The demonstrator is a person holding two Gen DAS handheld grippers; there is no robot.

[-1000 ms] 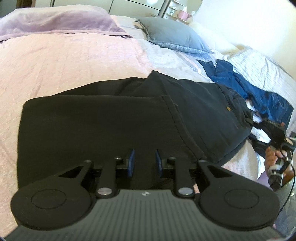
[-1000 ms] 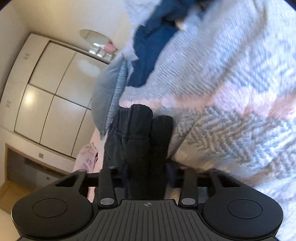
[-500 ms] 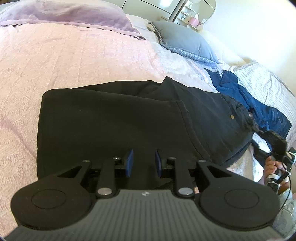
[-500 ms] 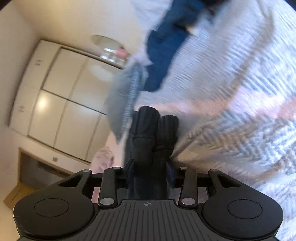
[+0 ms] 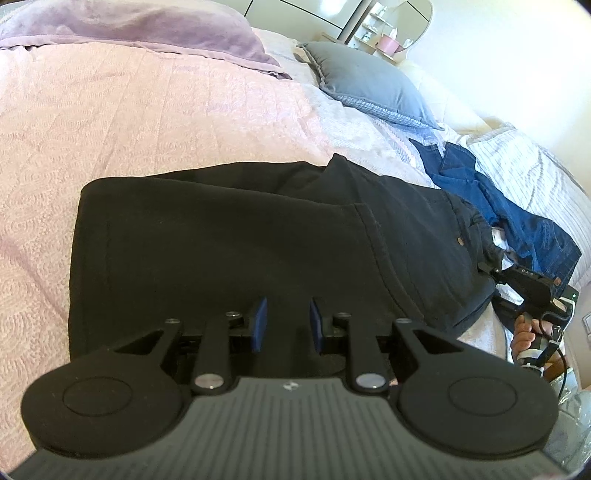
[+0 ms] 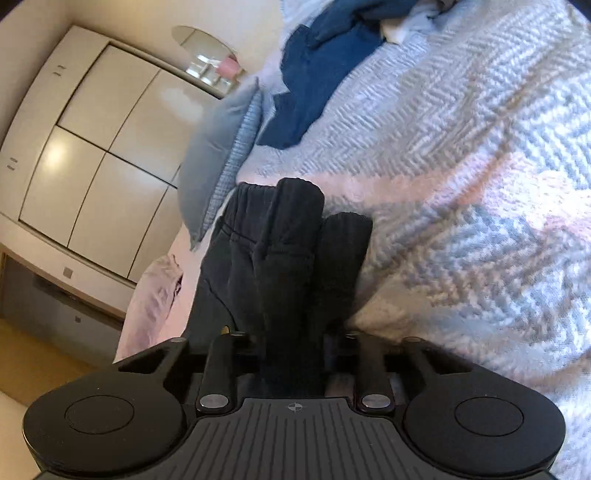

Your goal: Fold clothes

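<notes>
lying across a pink quilted bedspread (image 5: 110,122), the black trousers (image 5: 229,251) are folded over on themselves, with a hemmed edge running from about 12 o'clock down to 4 o'clock across the upper layer in the left wrist view. the left gripper (image 5: 285,325) sits low over the near edge of the trousers at 6 o'clock, its blue pads (image 5: 258,325) standing apart with dark cloth showing in the gap; whether any fabric is actually caught between them cannot be told. the right gripper (image 6: 291,354) is pinching a bunched fold of the same trousers (image 6: 291,258), the cloth rising between its fingers toward 12 o'clock in the right wrist view. from the left wrist view that right gripper (image 5: 524,284) is at 3 o'clock, at the waistband end, with a hand (image 5: 528,332) around its handle. a pair of blue jeans (image 5: 498,199) lies just beyond the trousers at 2 o'clock, on a white and grey herringbone blanket (image 6: 461,166). a grey pillow (image 5: 369,85) rests near 1 o'clock and a lilac pillow (image 5: 140,33) at 11 o'clock. white wardrobe doors (image 6: 96,147) fill the 10 o'clock side of the right wrist view.
</notes>
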